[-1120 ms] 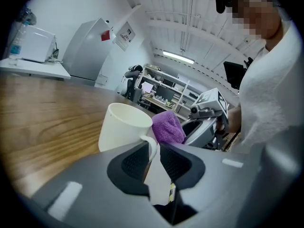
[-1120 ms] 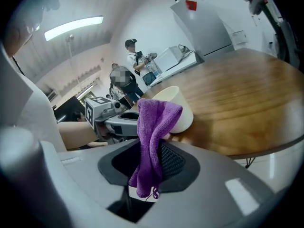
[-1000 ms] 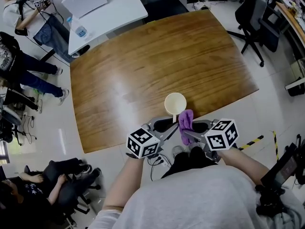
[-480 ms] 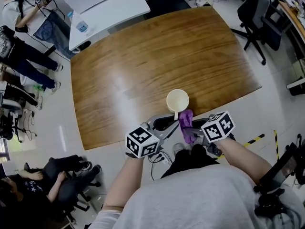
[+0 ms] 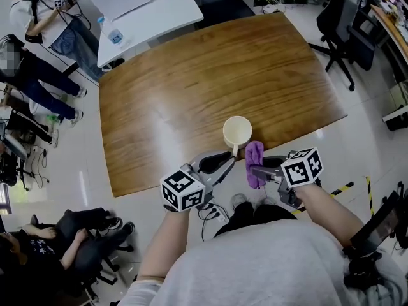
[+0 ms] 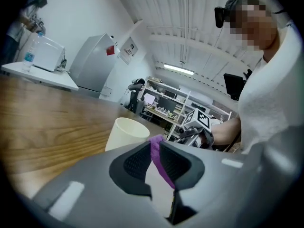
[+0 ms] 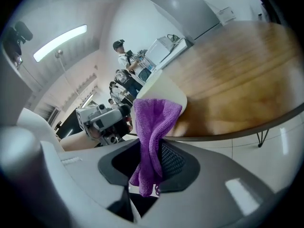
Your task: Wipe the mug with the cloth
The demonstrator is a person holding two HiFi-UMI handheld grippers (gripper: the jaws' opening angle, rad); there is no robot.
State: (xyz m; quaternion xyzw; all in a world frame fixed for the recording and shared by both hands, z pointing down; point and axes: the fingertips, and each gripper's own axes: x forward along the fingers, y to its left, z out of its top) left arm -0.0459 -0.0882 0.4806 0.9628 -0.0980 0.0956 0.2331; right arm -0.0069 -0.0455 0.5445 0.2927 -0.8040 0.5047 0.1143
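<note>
My right claw (image 5: 255, 169) is clamped on the cloth (image 5: 254, 153). The mug (image 5: 237, 131) stands upright just ahead-left of it, at the table (image 5: 191, 75) edge, with its handle toward me. The left claw (image 5: 227, 164) is nearly closed and pinches a thin purple strip, probably a cloth corner.

Bright, even indoor light. Pale glare streaks the wooden table (image 5: 156, 110) left of centre in the head view. A strip light (image 7: 59, 42) glows upper left in the right gripper view. Both gripper views warp toward dark corners, their foregrounds soft.
</note>
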